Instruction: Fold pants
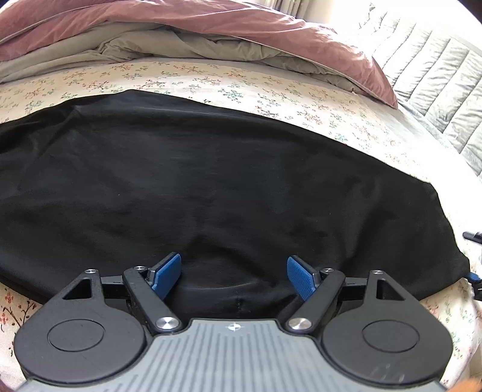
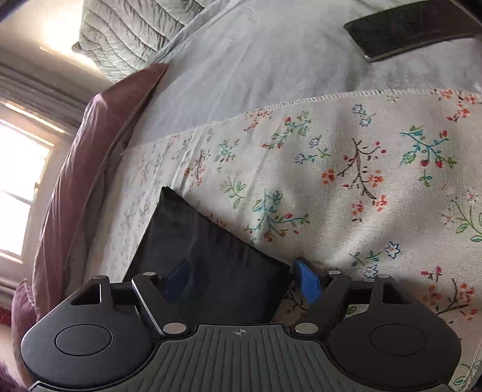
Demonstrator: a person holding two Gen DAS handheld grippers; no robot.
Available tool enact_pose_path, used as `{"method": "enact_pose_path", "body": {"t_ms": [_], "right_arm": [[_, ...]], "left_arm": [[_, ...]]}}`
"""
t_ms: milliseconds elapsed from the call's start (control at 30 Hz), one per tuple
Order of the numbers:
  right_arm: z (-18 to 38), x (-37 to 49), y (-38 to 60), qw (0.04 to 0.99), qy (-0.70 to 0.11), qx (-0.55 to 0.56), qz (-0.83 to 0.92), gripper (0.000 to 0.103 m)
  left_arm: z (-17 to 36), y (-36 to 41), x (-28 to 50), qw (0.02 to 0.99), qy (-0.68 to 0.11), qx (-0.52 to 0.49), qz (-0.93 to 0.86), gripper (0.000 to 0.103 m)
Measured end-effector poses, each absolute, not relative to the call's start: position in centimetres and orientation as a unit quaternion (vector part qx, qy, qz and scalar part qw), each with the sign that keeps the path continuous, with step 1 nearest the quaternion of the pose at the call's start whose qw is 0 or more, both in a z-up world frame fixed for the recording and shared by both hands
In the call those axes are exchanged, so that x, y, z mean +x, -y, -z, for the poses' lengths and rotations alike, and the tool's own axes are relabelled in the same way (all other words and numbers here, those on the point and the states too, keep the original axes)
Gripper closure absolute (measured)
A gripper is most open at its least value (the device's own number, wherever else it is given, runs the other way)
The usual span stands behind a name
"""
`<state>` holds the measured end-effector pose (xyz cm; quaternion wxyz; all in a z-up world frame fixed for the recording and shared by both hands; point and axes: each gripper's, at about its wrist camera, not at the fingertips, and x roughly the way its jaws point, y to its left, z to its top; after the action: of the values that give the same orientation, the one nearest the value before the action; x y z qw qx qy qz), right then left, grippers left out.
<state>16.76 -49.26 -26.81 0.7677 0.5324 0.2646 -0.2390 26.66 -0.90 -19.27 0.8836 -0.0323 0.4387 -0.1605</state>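
Pants [image 1: 211,181] lie spread flat across the floral sheet [image 1: 271,90], black fabric filling most of the left wrist view. Left gripper [image 1: 234,276] sits low over the near edge, blue pads [image 1: 168,268] wide apart, nothing between them. Pink duvet [image 1: 180,27] is bunched behind the sheet.

Right wrist view: right gripper [image 2: 244,282] is released too, a corner of the pants [image 2: 205,247] lying between its spread fingers, unpinched. Phone [image 2: 415,28] rests on the grey bedcover [image 2: 256,60], well apart.
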Motion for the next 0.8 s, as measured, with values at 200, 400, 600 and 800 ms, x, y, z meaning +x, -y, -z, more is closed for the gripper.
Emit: {"method": "enact_pose_path", "body": {"t_ms": [200, 400, 600, 800], "right_arm": [[27.7, 17.2, 48.5, 0.752, -0.262, 0.562, 0.225, 0.066], [24.9, 17.3, 46.7, 0.792, -0.219, 0.508, 0.259, 0.098], [16.9, 23.0, 33.5, 0.952, -0.168, 0.187, 0.174, 0.098], [21.9, 25.1, 12.2, 0.926, -0.281, -0.213, -0.133, 0.098]], "left_arm": [[18.8, 0.3, 26.7, 0.884, -0.438, -0.046, 0.158, 0.008], [18.3, -0.1, 26.8, 0.886, -0.434, -0.057, 0.153, 0.008], [17.2, -3.1, 28.2, 0.879, -0.437, -0.125, 0.148, 0.008], [16.5, -9.4, 29.9, 0.883, -0.423, -0.194, 0.061, 0.008]]}}
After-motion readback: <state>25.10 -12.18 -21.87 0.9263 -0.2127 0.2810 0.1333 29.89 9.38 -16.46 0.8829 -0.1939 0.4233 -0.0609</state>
